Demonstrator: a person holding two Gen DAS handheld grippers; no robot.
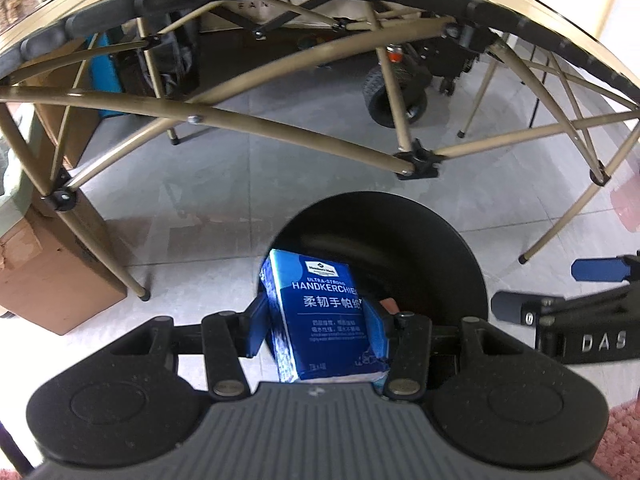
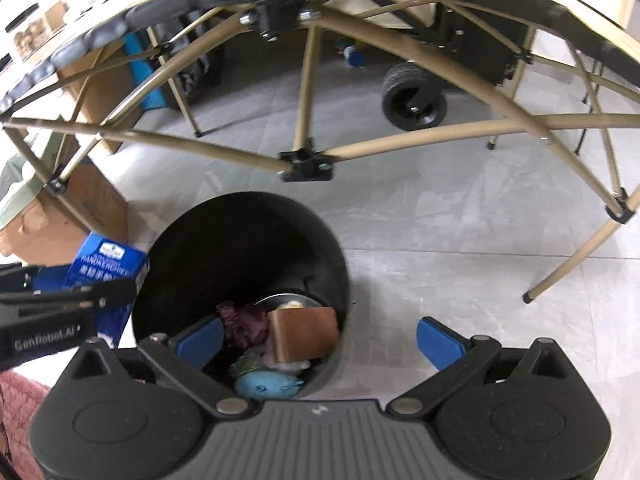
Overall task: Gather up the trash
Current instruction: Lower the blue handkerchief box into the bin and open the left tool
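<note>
We see our left hand-held gripper (image 1: 316, 330) clamping a blue tissue pack (image 1: 324, 316) reading "ULTRA-STRONG HANDKERCHIEF" at the rim of the black bin (image 2: 240, 216). Our right hand-held gripper (image 2: 320, 340), jaws wide apart, holds nothing above it.

Glossy printed wrap on the blue tissue pack (image 1: 320, 312). Smooth matt black plastic for the bin (image 2: 240, 248); beside the bin, polished grey floor tiles (image 2: 440, 232), tan painted metal frame tubes (image 2: 304, 92), dull brown cardboard box (image 1: 52, 280).

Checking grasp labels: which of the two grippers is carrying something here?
The left gripper, clamped on the blue handkerchief pack; the right gripper stands open and empty above the black bin.
</note>
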